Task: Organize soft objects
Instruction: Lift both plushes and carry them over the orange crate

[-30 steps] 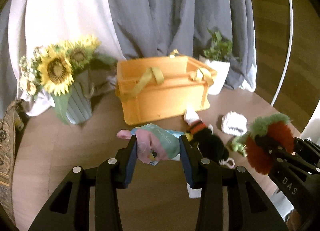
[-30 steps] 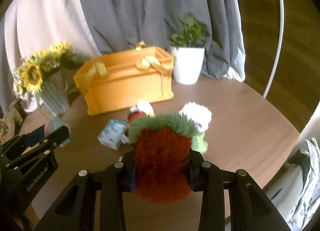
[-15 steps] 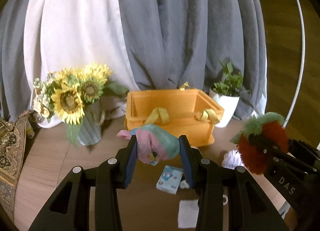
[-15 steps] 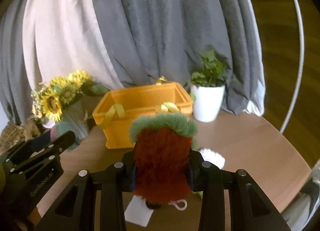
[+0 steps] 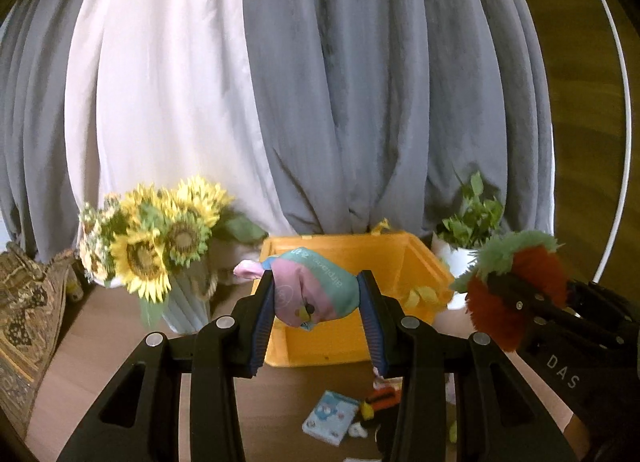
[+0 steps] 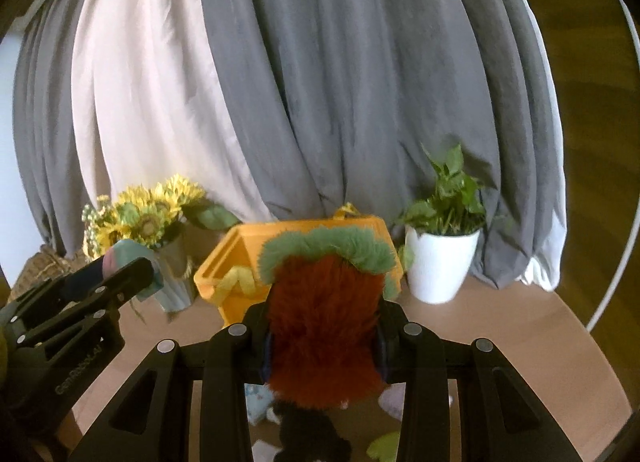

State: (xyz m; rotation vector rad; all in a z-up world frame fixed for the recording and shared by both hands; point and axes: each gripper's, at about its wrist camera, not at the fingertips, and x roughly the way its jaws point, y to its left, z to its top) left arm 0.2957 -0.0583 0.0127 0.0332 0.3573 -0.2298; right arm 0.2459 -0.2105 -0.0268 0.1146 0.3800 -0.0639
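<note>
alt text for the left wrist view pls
The left hand-held gripper holds a pink-and-teal pouch above a table, in front of an orange bin. At right, the right hand-held gripper holds a red-and-green plush; sunflowers stand at left.

A: What are the tools like?
B: The left tool point(image 5: 316, 316) is matte black, with cut-out arms, round silver screws and ribbed blue pads point(image 5: 262, 320).
A: And the other?
B: The right tool point(image 6: 322, 336) matches; from the left camera it shows pale "DAS" lettering.
</note>
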